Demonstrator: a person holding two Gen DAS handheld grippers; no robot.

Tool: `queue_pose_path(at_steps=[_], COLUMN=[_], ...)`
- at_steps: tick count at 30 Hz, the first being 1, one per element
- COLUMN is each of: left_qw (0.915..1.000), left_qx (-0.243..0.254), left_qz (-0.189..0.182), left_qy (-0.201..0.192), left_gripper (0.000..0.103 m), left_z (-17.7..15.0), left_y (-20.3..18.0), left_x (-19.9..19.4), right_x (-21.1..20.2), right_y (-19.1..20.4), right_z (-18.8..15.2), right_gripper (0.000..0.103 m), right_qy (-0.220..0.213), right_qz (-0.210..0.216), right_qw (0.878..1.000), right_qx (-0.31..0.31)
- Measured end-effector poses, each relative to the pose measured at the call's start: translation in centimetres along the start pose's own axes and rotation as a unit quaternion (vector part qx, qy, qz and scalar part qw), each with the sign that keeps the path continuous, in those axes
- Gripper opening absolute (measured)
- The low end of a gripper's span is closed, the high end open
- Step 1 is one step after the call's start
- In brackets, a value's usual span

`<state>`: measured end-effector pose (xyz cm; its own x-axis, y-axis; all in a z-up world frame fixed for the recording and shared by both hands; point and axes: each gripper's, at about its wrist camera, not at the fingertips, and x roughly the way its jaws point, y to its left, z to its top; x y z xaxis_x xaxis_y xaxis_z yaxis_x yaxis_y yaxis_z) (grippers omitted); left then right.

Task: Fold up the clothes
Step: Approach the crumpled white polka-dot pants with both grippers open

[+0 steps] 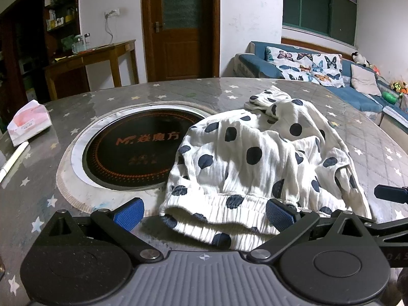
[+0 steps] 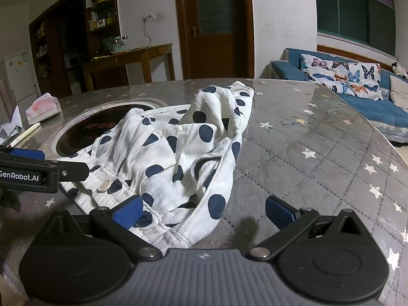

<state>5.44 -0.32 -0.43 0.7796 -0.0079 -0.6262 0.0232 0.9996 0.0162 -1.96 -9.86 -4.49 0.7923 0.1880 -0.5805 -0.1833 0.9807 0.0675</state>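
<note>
Both grippers, left gripper (image 1: pixel 204 210) & right gripper (image 2: pixel 204 210), gape wide w/ nothing held; spotted pants (image 1: pixel 255 153), center frame, look light & floppy, so grab ribbed waistband (image 1: pixel 229 219), lower center.

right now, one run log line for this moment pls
phase: pre-grasp | left gripper: open at waistband | right gripper: open at hem | white navy-dotted crumpled garment: unfolded on grey star-print table cover
</note>
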Motion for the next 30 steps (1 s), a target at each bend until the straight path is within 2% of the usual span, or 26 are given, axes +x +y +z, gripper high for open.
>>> queue_pose_path(at_steps=[8,19,30], left_qw=[1.0,1.0,0.9999], left_qx=[0.003,0.006,0.004], left_qz=[0.002,0.005,0.014], left_qy=[0.002,0.006,0.008], left_gripper=[0.103,0.103,0.103], left_z=[0.6,1.3,2.3], left_y=[0.0,0.0,0.8], left_x=[0.7,1.6,3.0], right_x=[1.6,3.6,3.7], right_y=[-2.9,-10.2,-12.2], right_z=[2.2,4.6,5.0], right_gripper=[0.103,0.103,0.103], right_qy=[0.006,0.01,0.015], right_qz=[0.008,0.024,0.028], right_qw=[1.0,1.0,1.0], right_qx=[0.003,0.0,0.0])
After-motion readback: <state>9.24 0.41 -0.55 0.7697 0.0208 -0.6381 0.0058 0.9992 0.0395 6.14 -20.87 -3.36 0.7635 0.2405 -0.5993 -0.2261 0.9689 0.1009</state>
